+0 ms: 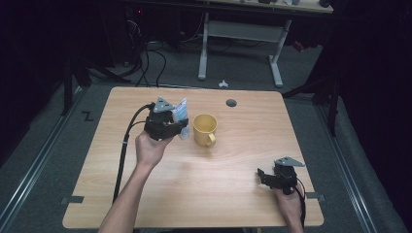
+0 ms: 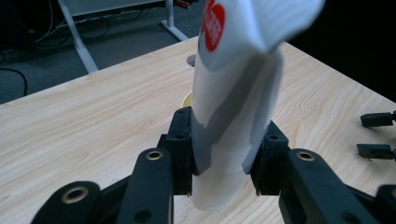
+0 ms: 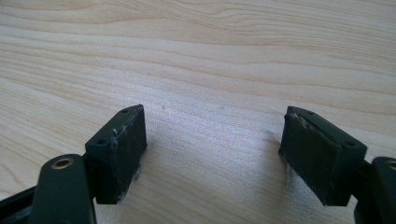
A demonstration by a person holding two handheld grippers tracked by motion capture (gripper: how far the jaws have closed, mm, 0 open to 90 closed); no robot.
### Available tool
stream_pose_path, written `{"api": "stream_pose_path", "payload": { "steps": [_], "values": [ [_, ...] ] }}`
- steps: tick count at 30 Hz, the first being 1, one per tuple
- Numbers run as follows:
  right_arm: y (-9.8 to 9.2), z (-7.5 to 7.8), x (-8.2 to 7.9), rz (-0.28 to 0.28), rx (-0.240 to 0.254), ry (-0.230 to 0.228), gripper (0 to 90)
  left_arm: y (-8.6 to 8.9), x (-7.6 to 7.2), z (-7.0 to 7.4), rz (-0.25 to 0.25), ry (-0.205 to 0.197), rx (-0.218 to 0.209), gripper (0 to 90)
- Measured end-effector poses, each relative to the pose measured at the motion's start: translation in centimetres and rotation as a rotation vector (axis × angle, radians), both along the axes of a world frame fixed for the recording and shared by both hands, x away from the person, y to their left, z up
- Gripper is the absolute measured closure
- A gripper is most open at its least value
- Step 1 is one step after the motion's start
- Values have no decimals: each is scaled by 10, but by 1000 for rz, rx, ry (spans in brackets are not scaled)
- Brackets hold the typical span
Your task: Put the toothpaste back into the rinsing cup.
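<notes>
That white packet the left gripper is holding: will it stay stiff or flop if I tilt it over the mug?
The packet is probably soft: it pinches in where the left gripper squeezes it. Its top flares loose above, so it may well flop when tilted toward the mug. It looks light.

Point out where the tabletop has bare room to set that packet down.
Bare wood runs along the table's left side, across the near middle between the two forearms, and over the far right past the grommet hole. It is crowded by the mug, where the left hand-held gripper grips the packet, and around the right hand-held gripper, near right.
</notes>
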State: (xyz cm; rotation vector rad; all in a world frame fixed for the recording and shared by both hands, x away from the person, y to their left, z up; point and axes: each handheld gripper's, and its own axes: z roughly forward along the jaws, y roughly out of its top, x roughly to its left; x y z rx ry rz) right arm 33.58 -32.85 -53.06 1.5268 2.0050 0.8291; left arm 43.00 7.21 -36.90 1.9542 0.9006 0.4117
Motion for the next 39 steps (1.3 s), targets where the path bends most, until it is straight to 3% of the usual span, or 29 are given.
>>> {"api": "stream_pose_path", "payload": {
  "steps": [23, 34, 39],
  "values": [
    [0, 0, 0, 1, 0, 1, 226, -34, 24, 11, -35, -4, 16, 659],
    [0, 0, 0, 1, 0, 0, 226, -54, 36, 16, -50, -24, 41, 659],
    [0, 0, 0, 2, 0, 0, 226, -58, 40, 15, -32, -42, 26, 658]
  ]
}}
